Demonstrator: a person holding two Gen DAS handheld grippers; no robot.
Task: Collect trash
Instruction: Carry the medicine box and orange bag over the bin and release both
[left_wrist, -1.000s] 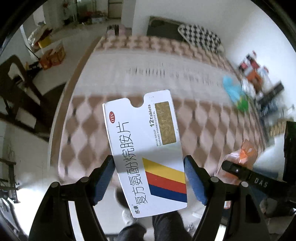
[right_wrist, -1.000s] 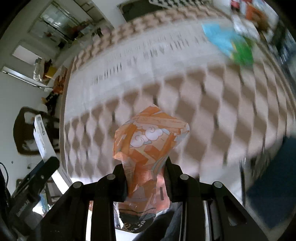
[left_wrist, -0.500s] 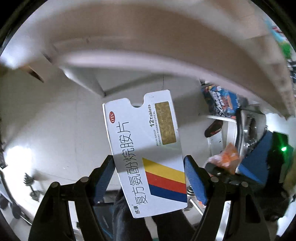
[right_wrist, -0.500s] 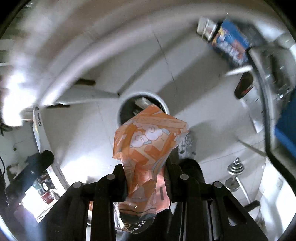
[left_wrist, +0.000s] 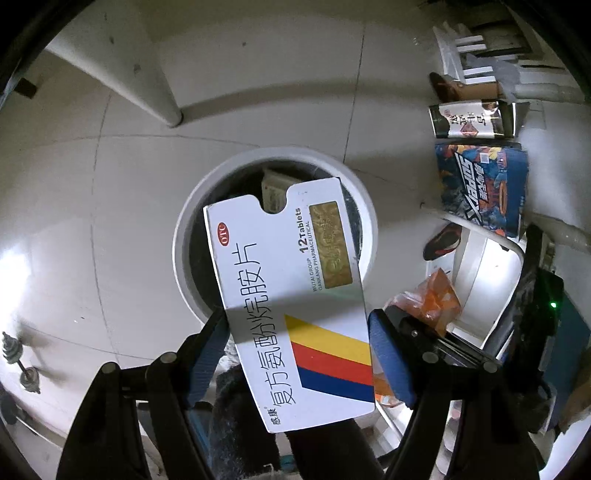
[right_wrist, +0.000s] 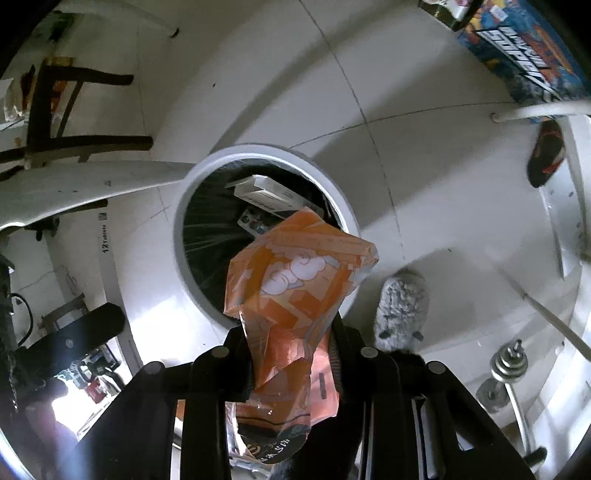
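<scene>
My left gripper (left_wrist: 295, 332) is shut on a white medicine box (left_wrist: 291, 295) with yellow, red and blue stripes, held above a round white trash bin (left_wrist: 184, 229) on the floor. My right gripper (right_wrist: 291, 343) is shut on a crumpled orange snack wrapper (right_wrist: 295, 280), held over the same trash bin (right_wrist: 177, 221), which has a black liner and holds boxes. The orange wrapper also shows at the right of the left wrist view (left_wrist: 432, 299), and the medicine box's edge at the left of the right wrist view (right_wrist: 110, 266).
White tiled floor surrounds the bin. A blue printed box (left_wrist: 480, 184) and a silver package (left_wrist: 469, 120) lie to the right. A white table leg (left_wrist: 162, 99) stands behind the bin. A dumbbell (right_wrist: 509, 362), a grey slipper (right_wrist: 402, 306) and a dark chair (right_wrist: 66, 122) are nearby.
Both grippers have swung from over the patterned tabletop down to above the trash bin on the floor. Each still holds its item; the bin is now closer and centred.
</scene>
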